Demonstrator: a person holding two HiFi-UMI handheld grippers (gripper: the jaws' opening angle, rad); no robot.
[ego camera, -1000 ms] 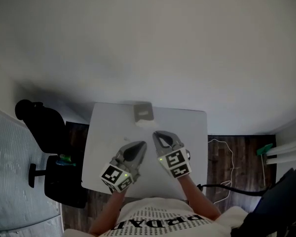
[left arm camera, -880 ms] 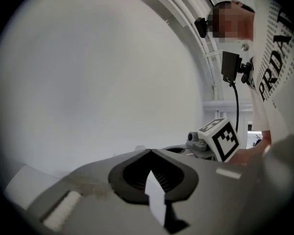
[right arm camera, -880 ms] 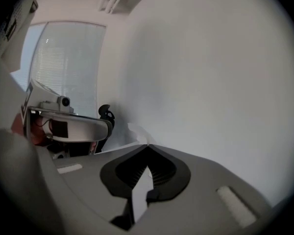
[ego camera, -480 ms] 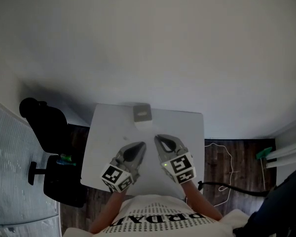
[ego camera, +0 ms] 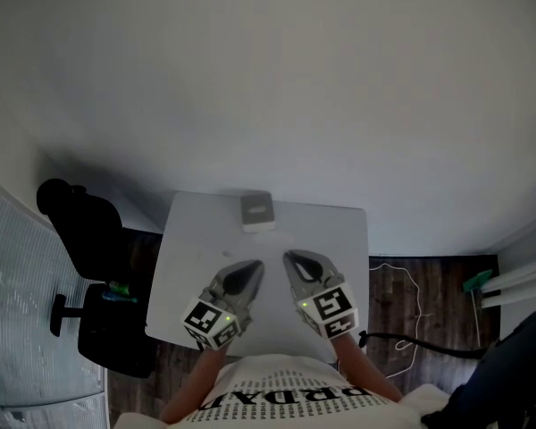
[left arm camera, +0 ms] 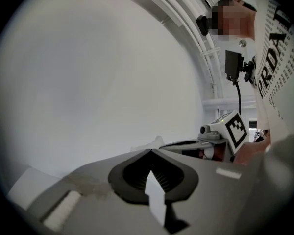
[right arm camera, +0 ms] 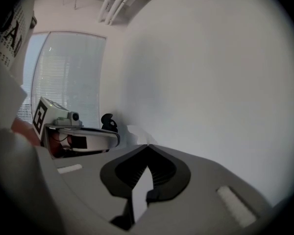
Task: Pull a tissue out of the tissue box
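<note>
Over the last second the right tool (ego camera: 289, 257) drew back toward the person and lifted slightly, so the bare strip of tabletop (ego camera: 188, 248) ahead of its tips widened. The left tool (ego camera: 256, 264) shifted only a little early in that second and was then at rest. The tissue box (ego camera: 257, 209) kept its place at the far edge of the tabletop, ahead of both tools and well apart from them, roughly on the line between their tips. Neither tool touched it. This withdrawal was judged to be a retreat to a rest position, not an approach. Whether a tissue had already been delivered could not be determined from the head view, where only a pale patch showed at the near edge of the box. In the left tool's own view a white peak (left arm camera: 157, 141) rose just beyond the closed tips; it was judged to be a tissue standing from the top of the box, available for extraction. Both forearms extended forward from the torso, side by side and converging slightly toward the box. The left tool pointed level; the right tool pointed somewhat downward. On each tool the jaws were fully closed, tip against tip, with nothing gripped between them.
</note>
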